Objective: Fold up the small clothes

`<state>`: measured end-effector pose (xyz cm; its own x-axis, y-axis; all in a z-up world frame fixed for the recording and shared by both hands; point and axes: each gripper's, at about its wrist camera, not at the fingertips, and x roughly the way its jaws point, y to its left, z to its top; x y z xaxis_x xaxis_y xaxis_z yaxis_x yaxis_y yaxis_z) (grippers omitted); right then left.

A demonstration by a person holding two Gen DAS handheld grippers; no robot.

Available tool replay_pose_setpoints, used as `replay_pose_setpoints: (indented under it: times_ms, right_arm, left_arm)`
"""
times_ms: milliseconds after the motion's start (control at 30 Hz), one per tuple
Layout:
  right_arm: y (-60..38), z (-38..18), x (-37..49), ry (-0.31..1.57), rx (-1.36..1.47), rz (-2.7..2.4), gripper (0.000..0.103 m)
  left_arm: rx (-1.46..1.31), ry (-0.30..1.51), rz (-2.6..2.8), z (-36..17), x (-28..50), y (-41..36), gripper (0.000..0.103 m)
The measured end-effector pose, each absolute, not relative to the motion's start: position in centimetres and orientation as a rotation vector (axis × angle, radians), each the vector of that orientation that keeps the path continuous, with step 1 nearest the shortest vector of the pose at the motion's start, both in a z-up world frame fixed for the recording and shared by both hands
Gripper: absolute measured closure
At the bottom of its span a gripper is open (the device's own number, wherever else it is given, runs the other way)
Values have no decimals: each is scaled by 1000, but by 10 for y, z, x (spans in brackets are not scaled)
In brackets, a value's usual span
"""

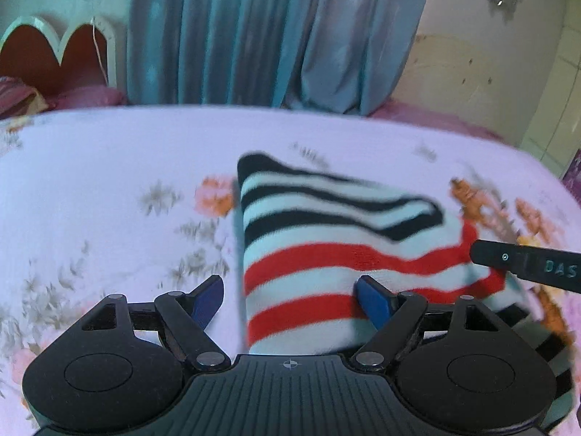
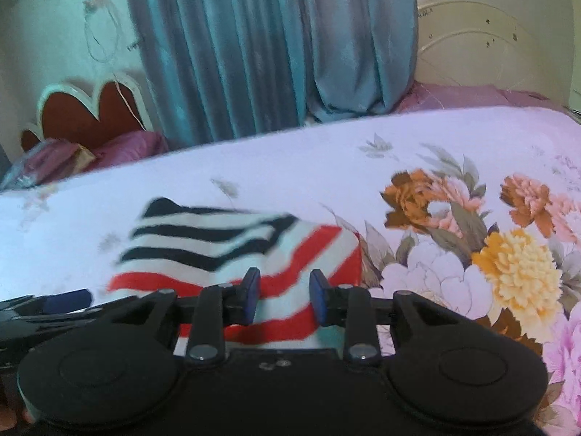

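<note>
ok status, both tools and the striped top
Left tool open, over the striped top, gripping nothing. Right tool part open over its near edge, nothing pinched. Top folded on the floral bedsheet. Nothing in the way.

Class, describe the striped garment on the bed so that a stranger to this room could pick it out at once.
Start at the bed with its pale floral sheet, in front of the blue curtain. The striped garment lies folded on the plainer part of that sheet, left of the big printed flowers. Nothing else there is banded: black and white stripes above, red and white below.

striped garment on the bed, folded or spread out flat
Folded: the striped garment lies as a compact block on the floral bedsheet, its black-striped part doubled over the red-striped part.
</note>
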<state>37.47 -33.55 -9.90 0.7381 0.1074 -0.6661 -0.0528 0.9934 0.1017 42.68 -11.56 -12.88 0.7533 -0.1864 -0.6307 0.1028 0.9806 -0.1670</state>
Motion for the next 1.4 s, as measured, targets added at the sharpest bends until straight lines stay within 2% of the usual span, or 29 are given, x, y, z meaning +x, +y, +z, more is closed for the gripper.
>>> replay_pose_setpoints:
  times_ms: [33,133,200,400,633,733,1167,1300,1400]
  right_arm:
    - [-335,-108,378,756,57,74,78]
    - [-344,-131,380,769,59,75,76]
    - [-343,-128,380,780,48,82,76]
    - [-337,-99,393,706,73,115,73]
    - [-333,-122,440,754,12,32,72]
    - [-342,-140,442,762,18,10,73]
    - [-339,-136,443,779,6,14,71]
    - [-343,-119,432,752,54,41,63]
    - [-342,-104,414,715,55,81,62]
  left_arm:
    - [-126,702,-164,-133,427,-116,23]
    - [-184,725,-181,-141,432,-112,22]
    - [-232,753,-187,-139,437,-107,22]
    - [-215,687,-172,-119,455,-116,23]
    - [-217,766,-100,-146,500,-113,22]
    - [-239,761,-106,-151,501,-111,21]
    - [-180,755,-88,-145,497,-118,19]
    - [-165,736,-82,-137,486,-118,19]
    - [-166,711,-105,-127,468,-114,19]
